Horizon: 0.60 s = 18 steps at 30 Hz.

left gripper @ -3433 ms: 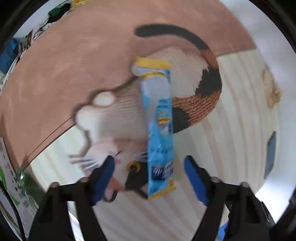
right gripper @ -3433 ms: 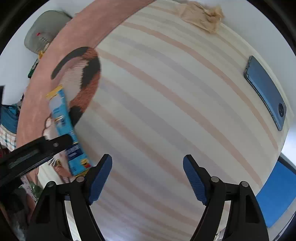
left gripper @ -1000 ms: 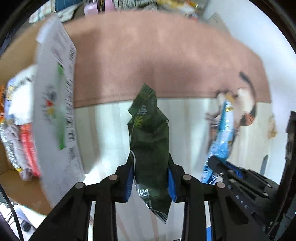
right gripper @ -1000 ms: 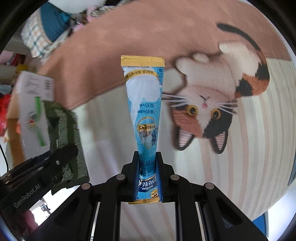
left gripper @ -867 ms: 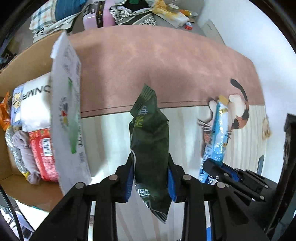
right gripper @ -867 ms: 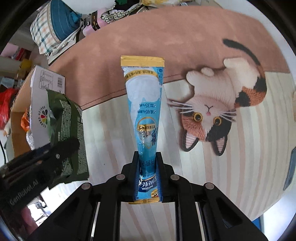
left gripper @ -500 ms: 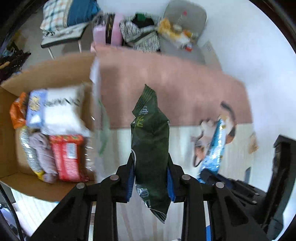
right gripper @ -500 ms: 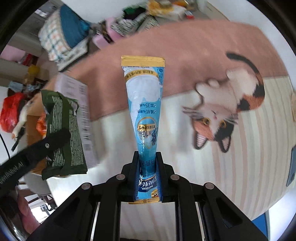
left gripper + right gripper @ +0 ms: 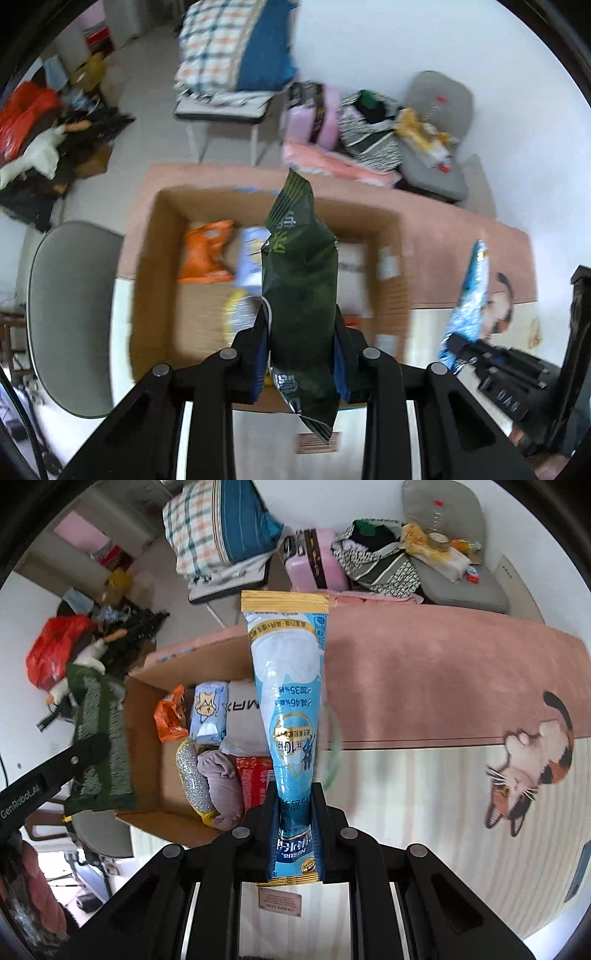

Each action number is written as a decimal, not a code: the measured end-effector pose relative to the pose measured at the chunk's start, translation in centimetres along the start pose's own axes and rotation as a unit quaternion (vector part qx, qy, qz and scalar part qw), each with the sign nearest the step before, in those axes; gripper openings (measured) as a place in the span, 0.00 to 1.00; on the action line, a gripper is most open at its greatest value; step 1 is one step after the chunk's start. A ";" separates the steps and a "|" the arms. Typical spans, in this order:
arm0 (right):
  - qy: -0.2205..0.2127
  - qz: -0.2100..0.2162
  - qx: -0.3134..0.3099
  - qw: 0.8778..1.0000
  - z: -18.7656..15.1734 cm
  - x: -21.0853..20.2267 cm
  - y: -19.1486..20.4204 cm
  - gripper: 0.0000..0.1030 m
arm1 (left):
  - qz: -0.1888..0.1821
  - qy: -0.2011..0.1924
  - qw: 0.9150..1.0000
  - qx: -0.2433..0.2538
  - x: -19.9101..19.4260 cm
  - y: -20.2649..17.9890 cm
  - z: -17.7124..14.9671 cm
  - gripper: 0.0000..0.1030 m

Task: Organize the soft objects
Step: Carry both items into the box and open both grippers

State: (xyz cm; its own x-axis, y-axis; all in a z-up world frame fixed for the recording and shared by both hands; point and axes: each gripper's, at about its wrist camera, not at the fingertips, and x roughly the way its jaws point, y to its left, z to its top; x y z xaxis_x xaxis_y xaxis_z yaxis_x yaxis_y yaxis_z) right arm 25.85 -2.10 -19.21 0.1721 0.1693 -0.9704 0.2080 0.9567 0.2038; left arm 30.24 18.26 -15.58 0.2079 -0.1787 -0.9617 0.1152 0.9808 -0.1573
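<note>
Left hand-held gripper [image 9: 300, 363]: clamped on green bag [image 9: 301, 288], above box [image 9: 155, 258].
Right hand-held gripper [image 9: 295, 834]: clamped on blue pouch [image 9: 291, 716]; box [image 9: 142, 716] at 10 o'clock.
Handling: likely light, crinkly, slippery; grip near bottom seam.

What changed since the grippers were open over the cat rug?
Both shut and took hold: the left gripper on the dark green crinkly snack bag, the right gripper on the long blue milk-powder sachet, lifted off the striped cat rug. Both carried them toward the open cardboard box. The rug stayed put.

Black gripper [image 9: 300, 354] frames, silver screws, blue pads.
</note>
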 end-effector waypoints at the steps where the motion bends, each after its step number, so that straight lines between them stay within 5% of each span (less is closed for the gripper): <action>1: 0.007 -0.008 -0.003 1.000 0.2 1.0 0.6 0.16 | 0.005 0.009 1.000 -0.004 1.0 1.3 0.2 0.25; 7: 0.046 -0.052 -0.001 0.998 1.2 6.7 2.7 0.16 | 0.017 0.070 0.997 -0.030 7.5 7.1 0.7 0.25; 14: 0.081 -0.081 0.002 0.993 1.5 11.2 2.9 0.18 | 0.021 0.138 0.990 -0.032 12.5 9.4 1.0 0.33; 18: 0.088 -0.077 0.006 0.993 1.5 11.6 3.2 0.42 | 0.018 0.145 0.989 -0.027 12.7 9.2 1.0 0.42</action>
State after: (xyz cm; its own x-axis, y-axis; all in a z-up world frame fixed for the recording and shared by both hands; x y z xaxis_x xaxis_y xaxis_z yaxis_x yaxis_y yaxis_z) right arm 29.91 2.56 -29.63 -0.0339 0.0619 -0.9975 0.2306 0.9716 0.0524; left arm 34.90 24.93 -29.01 -0.0779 -0.1210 -0.9896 0.0594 0.9903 -0.1258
